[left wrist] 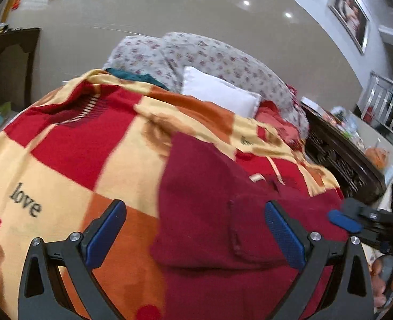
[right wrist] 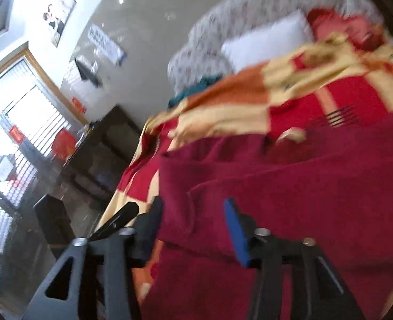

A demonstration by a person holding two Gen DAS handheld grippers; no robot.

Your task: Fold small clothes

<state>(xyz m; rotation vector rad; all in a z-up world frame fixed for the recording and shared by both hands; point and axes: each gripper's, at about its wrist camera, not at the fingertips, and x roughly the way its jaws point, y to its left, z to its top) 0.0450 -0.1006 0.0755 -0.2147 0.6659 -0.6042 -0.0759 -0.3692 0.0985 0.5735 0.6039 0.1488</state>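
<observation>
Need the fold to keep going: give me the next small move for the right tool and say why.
Probably ease the right tool forward and close it on the maroon garment edge. Its jaws stand apart with a fold of that cloth between them, not clearly pinched. The left tool is open over the garment on the blanket, so nothing holds the cloth yet.

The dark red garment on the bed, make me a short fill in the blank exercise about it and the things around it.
1. The dark red garment lies on a checked blanket printed with the word ____.
2. Behind the blanket, a plain ____ pillow rests against floral bedding.
3. The left claw has its fingers spread ____ over the garment.

Missing words: love; white; open
</observation>
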